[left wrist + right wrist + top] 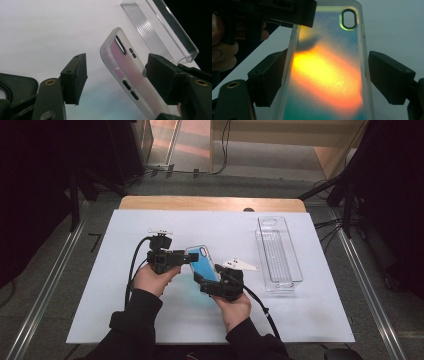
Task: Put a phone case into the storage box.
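A translucent phone case [202, 262] with a blue-to-orange sheen is held above the white mat. My right gripper [207, 279] is shut on its lower part, one jaw against each long edge. In the right gripper view the case [324, 70] rises between the jaws of that gripper [328, 72], camera hole at the top. My left gripper [192, 256] comes in from the left at the case's upper end. In the left gripper view the case [122, 72] stands edge-on between the open jaws of the left gripper [117, 67]. It is close to the right jaw and clear of the left one.
A clear plastic tray [279, 255] lies lengthwise at the right of the white mat [150, 320], and its corner shows past the case [162, 32]. The left gripper's black body and the hand holding it [227, 50] sit at the upper left. Cables trail from both grippers toward the front edge.
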`<state>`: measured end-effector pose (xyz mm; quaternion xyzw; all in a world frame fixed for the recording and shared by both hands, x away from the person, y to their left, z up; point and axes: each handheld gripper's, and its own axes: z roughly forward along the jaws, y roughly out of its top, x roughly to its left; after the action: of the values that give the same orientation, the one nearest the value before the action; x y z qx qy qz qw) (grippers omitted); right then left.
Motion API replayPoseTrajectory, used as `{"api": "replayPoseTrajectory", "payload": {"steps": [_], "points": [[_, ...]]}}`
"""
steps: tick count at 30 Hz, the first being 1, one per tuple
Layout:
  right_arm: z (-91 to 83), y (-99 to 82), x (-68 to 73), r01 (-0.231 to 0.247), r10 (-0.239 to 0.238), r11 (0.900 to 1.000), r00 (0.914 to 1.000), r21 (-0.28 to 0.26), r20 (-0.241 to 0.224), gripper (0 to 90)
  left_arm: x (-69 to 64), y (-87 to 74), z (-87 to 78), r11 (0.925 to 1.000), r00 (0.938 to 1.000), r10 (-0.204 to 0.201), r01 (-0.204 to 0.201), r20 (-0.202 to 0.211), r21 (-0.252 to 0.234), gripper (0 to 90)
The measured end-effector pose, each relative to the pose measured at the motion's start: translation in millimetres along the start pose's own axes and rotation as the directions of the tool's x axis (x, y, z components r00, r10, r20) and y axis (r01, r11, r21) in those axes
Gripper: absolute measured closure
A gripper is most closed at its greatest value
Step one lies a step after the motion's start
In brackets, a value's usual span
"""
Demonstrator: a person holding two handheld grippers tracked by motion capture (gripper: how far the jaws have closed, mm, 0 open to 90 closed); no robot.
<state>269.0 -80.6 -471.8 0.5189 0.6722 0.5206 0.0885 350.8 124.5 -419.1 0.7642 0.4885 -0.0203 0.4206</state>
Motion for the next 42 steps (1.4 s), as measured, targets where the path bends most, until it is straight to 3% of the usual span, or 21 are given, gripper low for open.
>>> {"api": "replayPoseTrajectory", "payload": {"steps": [4, 8, 11, 12, 16, 19, 25, 27, 29, 30, 35, 42], "points": [[-0.3, -1.2, 3.6, 0.006, -0.006, 0.9998, 1.0, -0.021, -0.001, 14.5, 0.8, 0.8, 3.3, 0.9991, 0.9988, -0.043, 0.043, 0.023, -0.003, 39.2], [-0.6, -3.4, 5.6, -0.006, 0.006, 0.999, 1.0, -0.044, -0.003, 14.5, 0.1, 0.8, 6.1, 0.9972, 0.9966, -0.074, 0.074, 0.036, -0.002, 50.3], [-0.3, -5.4, 7.1, 0.002, -0.002, 0.9977, 1.0, -0.068, -0.002, 14.5, 1.0, 0.3, 7.1, 0.9916, 0.9867, -0.128, 0.13, 0.099, -0.005, 62.4], [0.3, -6.3, 7.4, 0.008, -0.008, 0.9975, 1.0, -0.07, -0.002, 14.4, 1.2, 0.2, 7.3, 0.9909, 0.9851, -0.133, 0.135, 0.109, -0.005, 69.4], [1.8, -7.9, 6.5, 0.011, -0.012, 0.9969, 0.9999, -0.078, -0.009, 14.3, 3.1, 0.7, 6.5, 0.9887, 0.9768, -0.149, 0.15, 0.154, 0.006, 81.3], [1.9, -9.2, 5.5, 0.011, -0.013, 0.9952, 0.9996, -0.098, -0.024, 14.2, 3.8, 1.2, 4.7, 0.986, 0.9711, -0.165, 0.167, 0.172, 0.007, 84.2], [2.6, -8.9, 7.7, 0.076, -0.076, 0.99, 0.9971, -0.119, 0.0, 13.6, 1.4, 2.1, 1.1, 0.983, 0.9658, -0.178, 0.183, 0.188, -0.011, 86.2], [2.8, -7.4, 8.2, 0.096, -0.096, 0.9897, 0.9953, -0.107, 0.001, 9.3, 1.1, 2.8, 0.2, 0.9843, 0.967, -0.172, 0.176, 0.188, -0.007, 86.4], [2.9, -4.0, 6.9, 0.101, -0.107, 0.9908, 0.992, -0.09, -0.067, 0.0, 1.4, 3.4, -1.7, 0.9841, 0.9676, -0.171, 0.177, 0.185, -0.015, 86.4], [3.3, -2.4, 6.0, 0.106, -0.114, 0.9907, 0.9889, -0.085, -0.096, 0.0, 1.6, 3.6, -2.9, 0.9843, 0.9689, -0.168, 0.175, 0.182, -0.025, 86.4], [4.4, 13.0, 2.0, 0.173, -0.173, 0.9848, 0.982, 0.004, -0.077, 0.0, -1.0, 5.9, -8.6, 0.9927, 0.988, -0.101, 0.108, 0.117, -0.054, 86.2], [-1.9, 27.2, -11.4, 0.203, -0.194, 0.9739, 0.977, 0.102, -0.088, 0.0, -0.2, 5.0, -16.0, 0.9908, 0.9972, -0.036, 0.044, 0.065, -0.128, 85.9]]}}
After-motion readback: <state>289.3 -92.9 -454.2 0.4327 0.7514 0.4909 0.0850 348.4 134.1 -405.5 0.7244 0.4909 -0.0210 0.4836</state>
